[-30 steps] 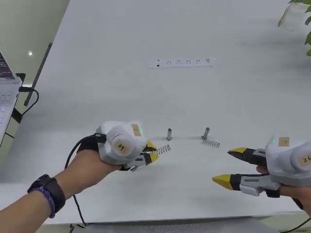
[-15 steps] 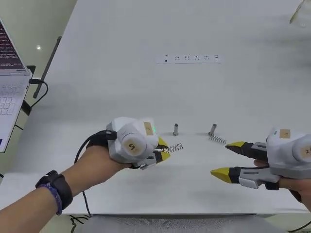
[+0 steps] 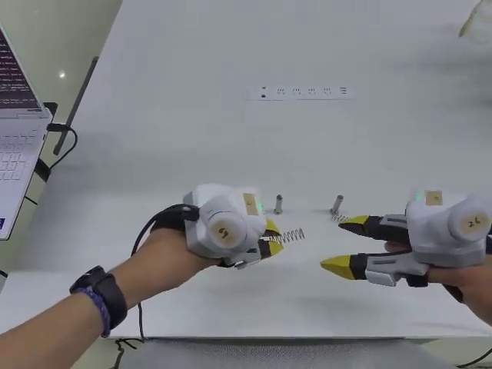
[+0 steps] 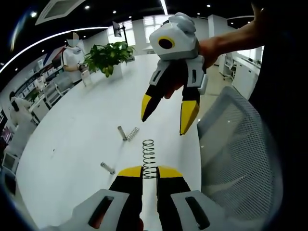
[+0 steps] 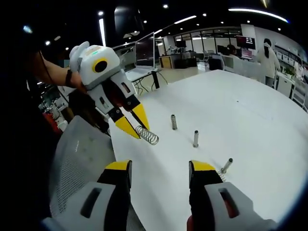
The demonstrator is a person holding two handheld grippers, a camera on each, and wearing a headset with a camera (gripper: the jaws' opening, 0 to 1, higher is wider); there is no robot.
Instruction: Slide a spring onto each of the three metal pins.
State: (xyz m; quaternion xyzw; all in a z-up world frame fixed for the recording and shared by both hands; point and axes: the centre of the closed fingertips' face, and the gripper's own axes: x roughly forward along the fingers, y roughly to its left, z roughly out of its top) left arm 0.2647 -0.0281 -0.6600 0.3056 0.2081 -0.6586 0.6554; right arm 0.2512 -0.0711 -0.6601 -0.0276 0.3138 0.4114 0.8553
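Pinches a spring (image 3: 290, 236) by one end in the left gripper (image 3: 269, 240), jaws closed on it, coil sticking out toward the right gripper (image 3: 344, 244). Holds that one spread wide, empty, tips near the coil's free end. Shows less gap between coil and right gripper than half a second ago.
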